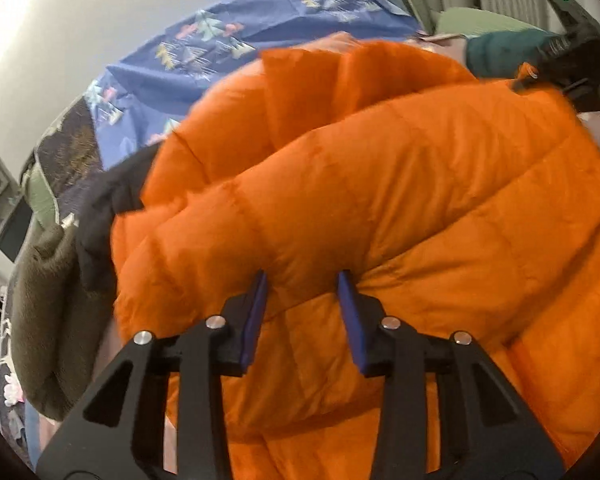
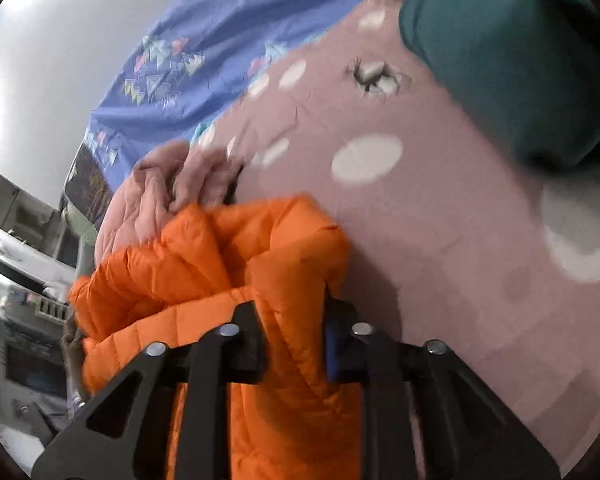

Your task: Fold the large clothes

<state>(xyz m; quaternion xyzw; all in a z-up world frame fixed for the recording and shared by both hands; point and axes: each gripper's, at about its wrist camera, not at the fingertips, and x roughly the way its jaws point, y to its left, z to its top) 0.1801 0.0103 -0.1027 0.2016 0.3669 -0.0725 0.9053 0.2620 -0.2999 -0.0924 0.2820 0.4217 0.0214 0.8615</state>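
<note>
No legible text, label, brand, number or sign appears in either wrist view, near the fingers or beyond.

My left gripper (image 1: 303, 284) points downward, fingers (image 1: 256, 320) pinching a fold of orange jacket (image 1: 380, 200). My right gripper (image 2: 296, 320) is likewise clamped on it, teal sleeve (image 2: 512, 60) ahead.

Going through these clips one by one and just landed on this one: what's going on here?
A person with a gripper in each hand is folding an orange puffer jacket on a bed with a pink dotted sheet. The left gripper pinches a padded fold of the jacket. The right gripper is clamped on another bunched part. The jacket is still crumpled, not neatly folded. A teal sleeve shows at the edge.
</note>
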